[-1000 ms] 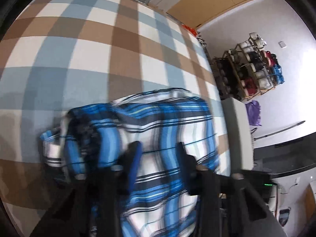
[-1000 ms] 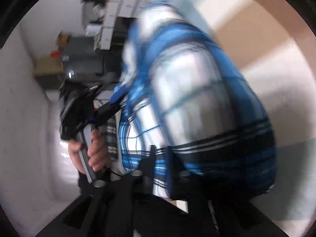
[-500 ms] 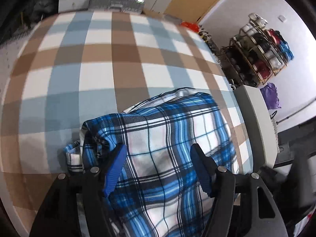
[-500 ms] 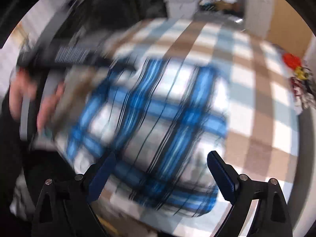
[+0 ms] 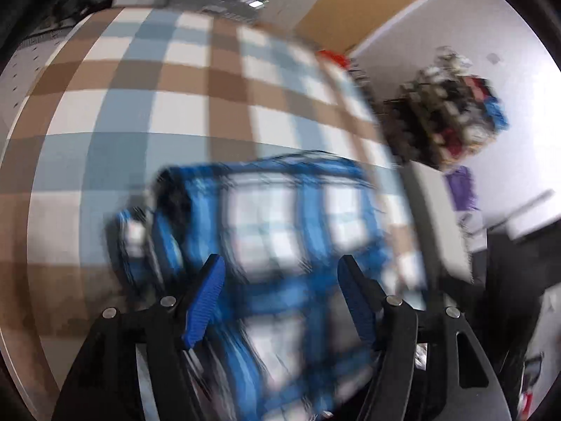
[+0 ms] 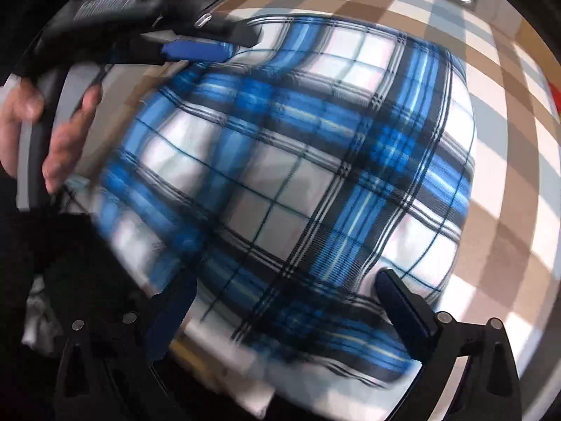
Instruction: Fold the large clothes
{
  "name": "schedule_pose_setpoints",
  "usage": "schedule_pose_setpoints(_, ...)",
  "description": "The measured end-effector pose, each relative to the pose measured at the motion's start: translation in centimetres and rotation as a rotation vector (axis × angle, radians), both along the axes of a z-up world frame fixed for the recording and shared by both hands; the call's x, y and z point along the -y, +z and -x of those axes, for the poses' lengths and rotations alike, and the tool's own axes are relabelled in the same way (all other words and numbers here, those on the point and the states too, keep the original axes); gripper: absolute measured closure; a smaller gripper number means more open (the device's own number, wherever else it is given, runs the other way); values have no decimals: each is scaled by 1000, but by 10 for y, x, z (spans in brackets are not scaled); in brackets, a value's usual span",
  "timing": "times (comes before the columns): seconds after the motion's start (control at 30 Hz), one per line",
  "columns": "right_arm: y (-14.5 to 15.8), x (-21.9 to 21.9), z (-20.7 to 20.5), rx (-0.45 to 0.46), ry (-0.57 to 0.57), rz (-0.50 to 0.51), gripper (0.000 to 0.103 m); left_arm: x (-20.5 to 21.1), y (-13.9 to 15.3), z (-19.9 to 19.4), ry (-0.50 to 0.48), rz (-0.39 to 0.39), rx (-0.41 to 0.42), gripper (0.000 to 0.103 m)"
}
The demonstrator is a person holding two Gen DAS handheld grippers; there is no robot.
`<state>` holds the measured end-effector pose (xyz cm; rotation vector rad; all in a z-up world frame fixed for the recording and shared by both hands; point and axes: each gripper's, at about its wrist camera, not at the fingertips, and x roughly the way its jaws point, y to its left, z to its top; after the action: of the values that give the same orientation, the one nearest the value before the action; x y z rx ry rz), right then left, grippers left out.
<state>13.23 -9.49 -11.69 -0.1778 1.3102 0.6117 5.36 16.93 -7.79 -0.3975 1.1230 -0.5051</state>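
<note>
A blue, white and black plaid shirt (image 6: 298, 175) lies folded in a compact bundle on the checked cloth. It also shows, blurred, in the left wrist view (image 5: 280, 231). My left gripper (image 5: 280, 273) is open and empty, its blue pads spread above the near part of the shirt. My right gripper (image 6: 284, 287) is open wide and empty, just above the shirt's near edge. In the right wrist view the left gripper (image 6: 207, 49) hovers at the shirt's far left, held by a hand (image 6: 52, 129).
The shirt rests on a brown, blue and white checked tablecloth (image 5: 140, 112). A shelf rack with colourful items (image 5: 452, 115) stands against the white wall to the right. Grey boxes (image 5: 217, 0) sit beyond the table's far edge.
Both grippers opened and let go of the shirt, which now lies folded on the cloth. The right gripper swung round above it; both have drawn back a little.
</note>
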Motion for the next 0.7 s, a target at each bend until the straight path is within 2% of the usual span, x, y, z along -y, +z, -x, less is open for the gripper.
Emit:
schedule_pose_setpoints(0.03,25,9,-13,48,-42,-49,0,1,3,13,-14,-1,13,41)
schedule_pose_setpoints(0.07,37,12,-20,76,-64,-60,0,5,4,27,-42,-4,27,41)
schedule_pose_setpoints(0.13,53,15,-41,140,-122,-32,0,17,-2,56,-74,-49,45,41)
schedule_pose_setpoints(0.2,46,6,-71,142,-163,15,0,27,-15,69,-98,-74,39,41)
schedule_pose_setpoints(0.3,15,-13,-99,45,-158,37,0,36,-46,77,-103,-147,-12,41)
schedule_pose_setpoints(0.33,6,-27,-95,20,-161,66,0,34,-56,76,-98,-151,-34,41)
schedule_pose_setpoints(0.4,-26,-46,-107,-1,-147,169,0,27,-65,76,-67,-107,-51,42)
schedule_pose_setpoints(0.47,-38,-54,-103,13,-146,207,0,26,-64,77,-60,-102,-37,42)
schedule_pose_setpoints(0.57,-35,-52,-100,21,-153,209,0,29,-61,79,-71,-120,-13,41)
schedule_pose_setpoints(0.63,-23,-46,-98,27,-141,162,0,26,-58,81,-62,-92,-22,41)
schedule_pose_setpoints(0.7,0,-30,-84,27,-166,69,0,19,-50,85,-49,-48,-11,41)
